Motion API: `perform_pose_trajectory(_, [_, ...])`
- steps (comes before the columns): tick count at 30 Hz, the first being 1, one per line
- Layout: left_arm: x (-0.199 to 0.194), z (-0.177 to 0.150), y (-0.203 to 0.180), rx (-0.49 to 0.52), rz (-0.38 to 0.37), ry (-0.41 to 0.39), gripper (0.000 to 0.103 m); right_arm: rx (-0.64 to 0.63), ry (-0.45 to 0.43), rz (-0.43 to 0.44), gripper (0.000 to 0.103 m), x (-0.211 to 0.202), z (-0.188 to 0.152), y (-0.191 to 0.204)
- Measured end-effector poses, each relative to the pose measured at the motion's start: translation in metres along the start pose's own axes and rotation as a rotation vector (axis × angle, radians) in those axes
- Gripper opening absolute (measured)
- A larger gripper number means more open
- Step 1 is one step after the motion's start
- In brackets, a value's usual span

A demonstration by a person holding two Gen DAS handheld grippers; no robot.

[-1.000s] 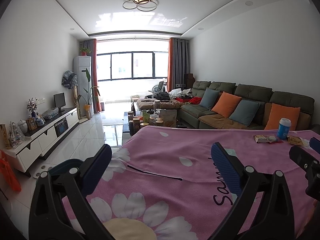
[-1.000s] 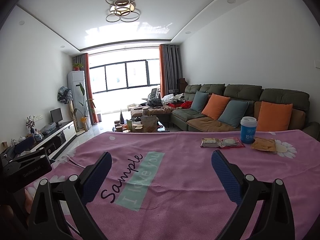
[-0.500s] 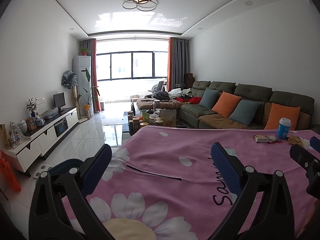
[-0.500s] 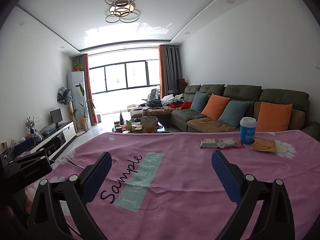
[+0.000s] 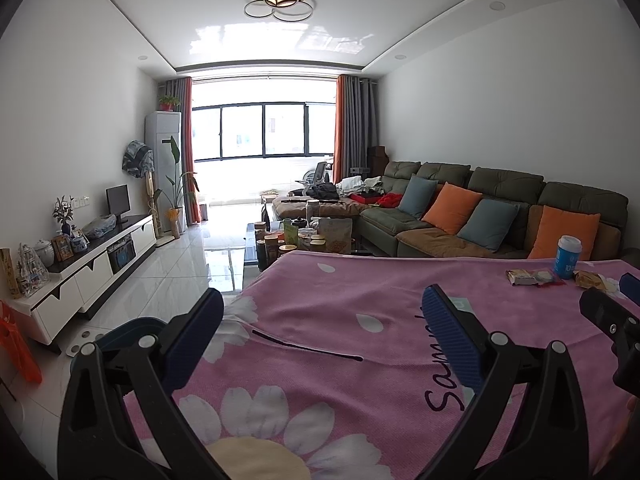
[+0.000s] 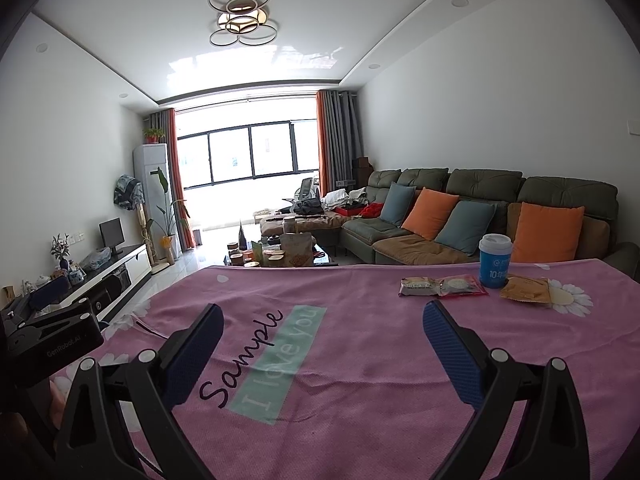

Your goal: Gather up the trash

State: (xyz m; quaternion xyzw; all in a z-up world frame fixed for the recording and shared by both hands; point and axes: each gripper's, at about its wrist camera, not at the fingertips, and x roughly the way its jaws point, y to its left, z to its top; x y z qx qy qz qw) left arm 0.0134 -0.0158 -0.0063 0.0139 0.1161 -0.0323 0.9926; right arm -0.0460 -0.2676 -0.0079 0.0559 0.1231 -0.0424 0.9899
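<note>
Trash lies at the far right of the pink tablecloth [image 6: 360, 360]: a brown snack wrapper [image 6: 418, 286], a red-edged wrapper [image 6: 460, 286], a blue paper cup [image 6: 495, 261] standing upright and an orange packet [image 6: 526, 290]. They also show far right in the left wrist view: the wrappers [image 5: 532, 277], the cup [image 5: 568, 257]. My right gripper [image 6: 322, 320] is open and empty, well short of them. My left gripper [image 5: 320, 312] is open and empty over the cloth's left part. A dark blue bin [image 5: 124, 332] sits on the floor left of the table.
A green sofa [image 6: 460, 208] with orange and blue cushions runs behind the table. A cluttered coffee table [image 5: 296, 240] stands beyond the far edge. A white TV cabinet [image 5: 80, 276] lines the left wall. The right gripper's body shows at the left view's right edge [image 5: 612, 316].
</note>
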Motion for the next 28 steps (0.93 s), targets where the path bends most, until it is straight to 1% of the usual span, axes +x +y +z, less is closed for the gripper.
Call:
perform_pose_trajectory(12, [0.002,-0.001,0.000,0.000,-0.012,0.005,0.098,0.001,0.002,0.000,0.096,-0.001,0.000,0.000])
perform_pose_trajectory(19, [0.004,-0.001,-0.002,0.024,-0.031,0.004,0.098,-0.001,0.001,0.000,0.096,0.000,0.001,-0.001])
perform_pose_trajectory(21, [0.011,-0.001,-0.006,0.044,-0.032,0.043,0.098,-0.001,0.008,-0.002,0.096,0.001,0.001,-0.002])
perform_pose_trajectory(22, [0.018,-0.001,-0.008,0.059,-0.043,0.082,0.098,0.003,0.011,-0.003,0.096,0.002,0.002,-0.005])
perform_pose_trajectory(25, [0.051,-0.003,-0.015,0.084,-0.113,0.246,0.098,0.015,0.053,-0.029,0.096,0.009,0.005,-0.017])
perform_pose_trajectory(28, [0.092,-0.004,-0.019,0.098,-0.110,0.390,0.098,0.015,0.118,-0.083,0.096,0.021,0.008,-0.035])
